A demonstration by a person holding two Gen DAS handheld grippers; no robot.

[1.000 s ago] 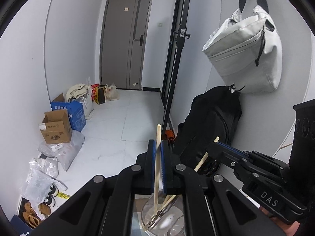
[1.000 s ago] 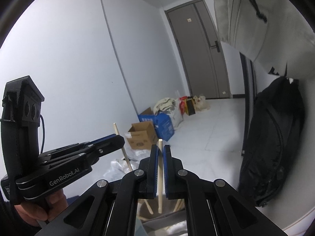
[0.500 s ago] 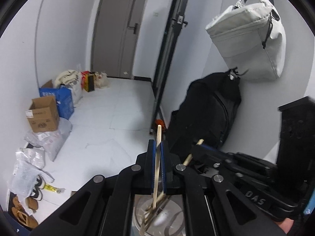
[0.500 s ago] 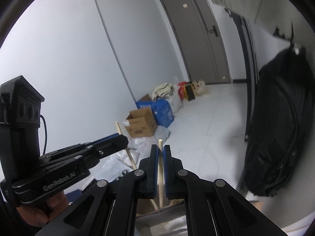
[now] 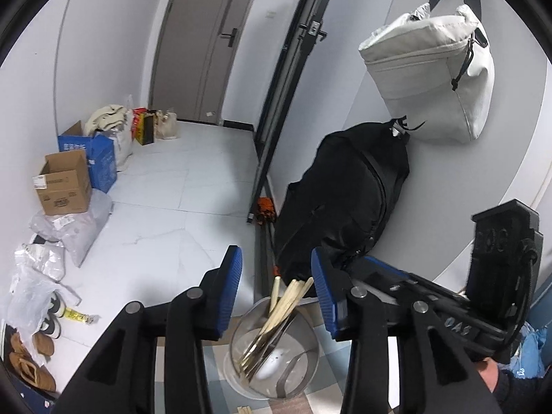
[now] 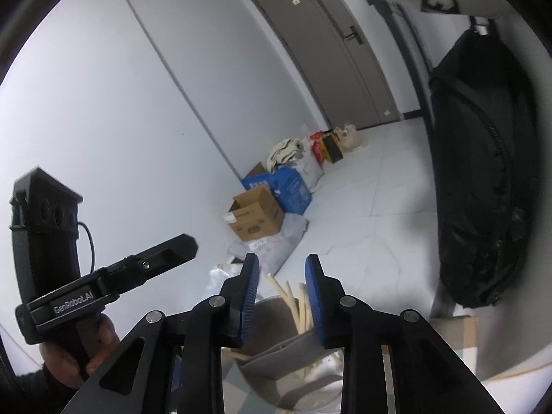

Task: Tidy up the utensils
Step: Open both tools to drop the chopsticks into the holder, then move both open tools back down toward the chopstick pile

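A clear glass cup (image 5: 272,355) stands below both grippers and holds several wooden chopsticks (image 5: 286,296) leaning together. My left gripper (image 5: 274,269) is open and empty just above the cup's rim. My right gripper (image 6: 281,276) is open and empty, with the chopsticks (image 6: 298,300) and the cup (image 6: 293,365) showing between its fingers. The right gripper's body (image 5: 448,310) shows at the right of the left wrist view, and the left gripper's body (image 6: 103,286) at the left of the right wrist view.
A black backpack (image 5: 345,207) leans on the wall under a hanging white bag (image 5: 431,79). Cardboard and blue boxes (image 5: 69,179) and plastic bags (image 5: 45,262) line the left wall. A grey door (image 5: 203,45) closes the hallway.
Both grippers opened and let go of their chopsticks, which dropped into the cup. Both cameras tilted down toward the cup.
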